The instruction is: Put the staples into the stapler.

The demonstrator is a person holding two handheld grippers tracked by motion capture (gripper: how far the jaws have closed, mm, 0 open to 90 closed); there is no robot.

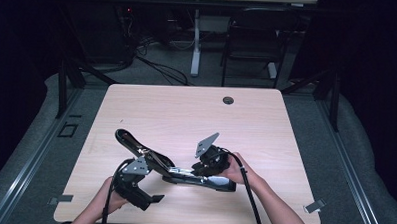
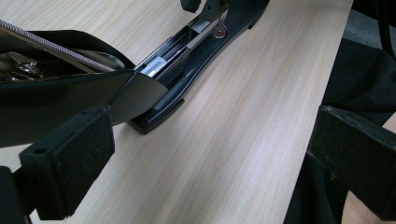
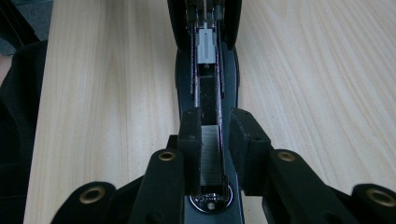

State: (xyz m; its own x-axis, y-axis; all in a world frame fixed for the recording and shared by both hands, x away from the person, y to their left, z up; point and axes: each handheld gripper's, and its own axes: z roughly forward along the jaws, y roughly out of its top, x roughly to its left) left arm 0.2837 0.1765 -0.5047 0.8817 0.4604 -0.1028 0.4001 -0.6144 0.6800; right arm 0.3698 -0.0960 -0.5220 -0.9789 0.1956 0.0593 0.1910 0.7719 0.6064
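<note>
A black stapler [image 1: 204, 181] lies on the wooden table [image 1: 186, 111] near its front edge, its lid [image 1: 130, 142] swung up and back to the left. Its magazine [image 3: 208, 88] is laid bare, with a grey pusher [image 3: 206, 46] at the far end. My right gripper [image 3: 215, 135] points along the magazine, and its jaws are closed on a silvery staple strip [image 3: 210, 149] that sits in the channel. My left gripper [image 2: 210, 158] stands wide open beside the stapler. The raised lid [image 2: 70, 93] hangs just over its left pad [image 2: 70, 163], with nothing between the jaws.
A cable hole [image 1: 228, 100] sits near the table's far edge. Behind the table stand a dark chair [image 1: 254, 39] and a white desk leg [image 1: 195, 52], with cables on the floor. The person's forearms come in at the front edge.
</note>
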